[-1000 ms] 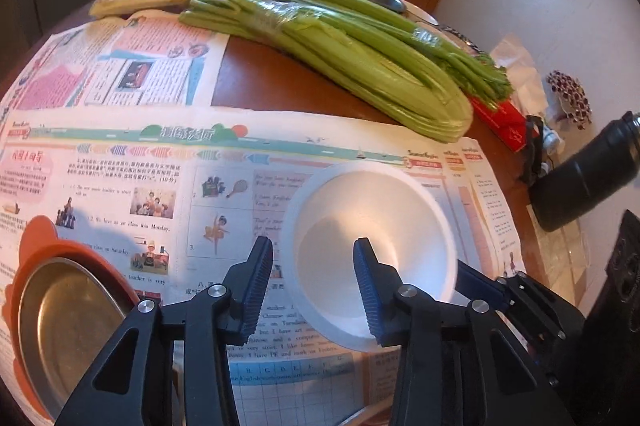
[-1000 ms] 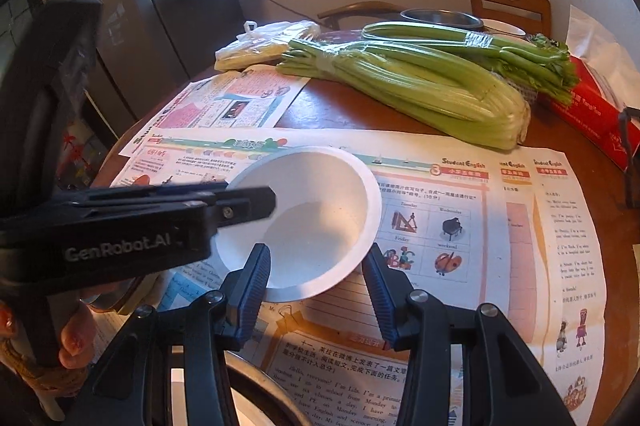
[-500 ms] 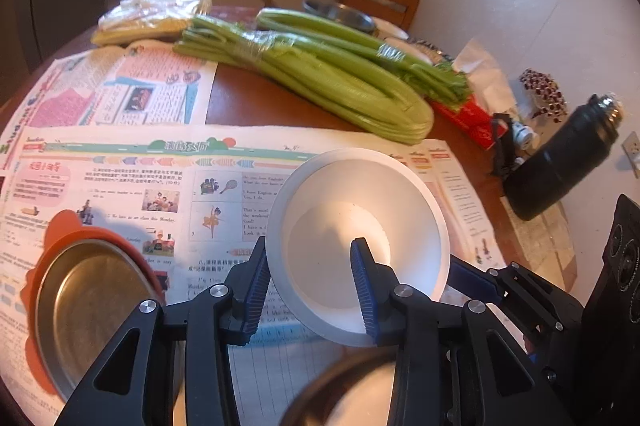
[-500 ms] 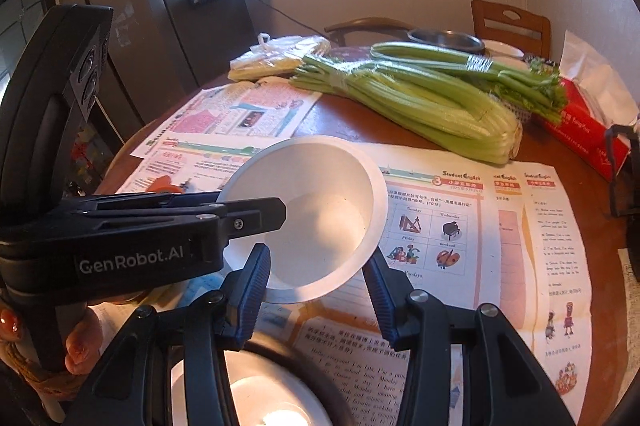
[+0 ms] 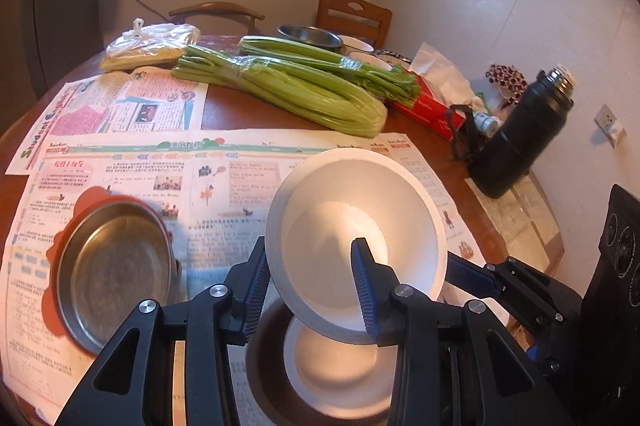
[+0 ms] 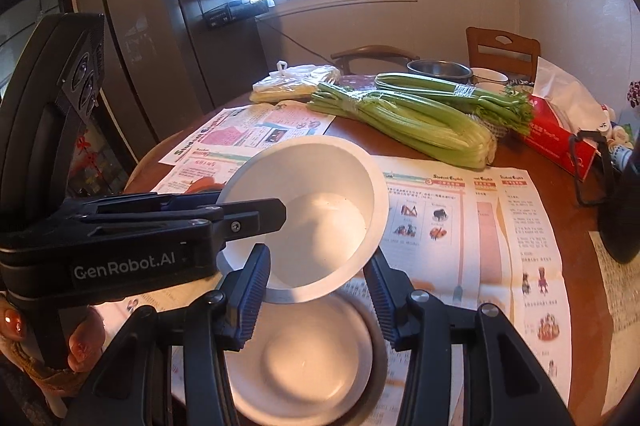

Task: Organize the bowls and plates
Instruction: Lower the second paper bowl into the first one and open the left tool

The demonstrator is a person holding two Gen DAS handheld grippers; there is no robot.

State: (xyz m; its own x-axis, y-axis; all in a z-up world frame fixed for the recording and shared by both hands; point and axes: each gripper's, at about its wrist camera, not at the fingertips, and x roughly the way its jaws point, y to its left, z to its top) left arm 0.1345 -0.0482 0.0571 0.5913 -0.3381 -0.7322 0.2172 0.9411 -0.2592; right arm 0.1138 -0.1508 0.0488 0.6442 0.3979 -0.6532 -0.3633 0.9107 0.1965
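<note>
Left wrist alone shows the left hand-held gripper (image 5: 312, 286) clamping the white bowl (image 5: 356, 238); right's grip unclear.

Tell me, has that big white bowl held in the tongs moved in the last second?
Yes. The big white bowl rose off the printed newspaper, tilting, and now hangs over another white bowl.

My left claw (image 5: 310, 288) was black with blue ribbed pads (image 5: 363, 286) and silver screws; "GenRobot.AI" in white marked its side, red-nailed fingers (image 6: 16, 322) beneath.
</note>
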